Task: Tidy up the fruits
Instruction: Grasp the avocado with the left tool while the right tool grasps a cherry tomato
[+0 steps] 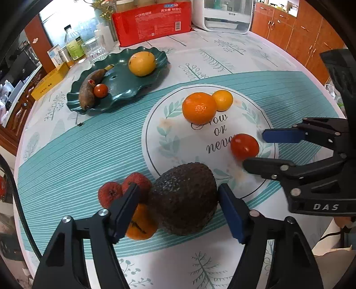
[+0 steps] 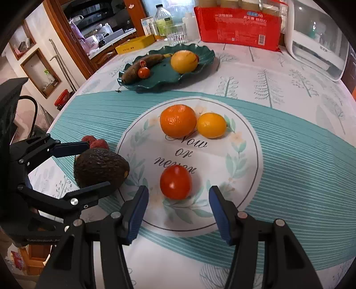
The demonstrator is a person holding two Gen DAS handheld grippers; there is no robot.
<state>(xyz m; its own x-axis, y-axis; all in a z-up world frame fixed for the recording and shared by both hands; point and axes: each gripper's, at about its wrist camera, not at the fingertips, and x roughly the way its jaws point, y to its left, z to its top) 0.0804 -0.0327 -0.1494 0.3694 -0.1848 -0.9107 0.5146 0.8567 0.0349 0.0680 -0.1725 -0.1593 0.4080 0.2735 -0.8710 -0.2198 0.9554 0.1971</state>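
My left gripper (image 1: 178, 200) is open with its fingers on either side of a dark avocado (image 1: 183, 199) on the table; it also shows in the right wrist view (image 2: 101, 170). Two red lychees (image 1: 121, 190) and a small orange (image 1: 140, 224) lie by its left finger. My right gripper (image 2: 176, 200) is open around a red tomato (image 2: 175, 181), apart from it; the tomato also shows in the left wrist view (image 1: 244, 145). A large orange (image 2: 178, 121) and a small yellow citrus (image 2: 211, 125) lie behind it. A green plate (image 1: 124, 86) holds a brown banana (image 1: 89, 89), a small tomato (image 1: 100, 90) and a yellow fruit (image 1: 141, 63).
A red package (image 1: 153, 21), a white appliance (image 1: 222, 15), a glass (image 1: 94, 49), a bottle (image 1: 74, 44) and a yellow box (image 1: 50, 81) stand along the table's far edge. Wooden cabinets (image 1: 296, 29) lie beyond the table's right side.
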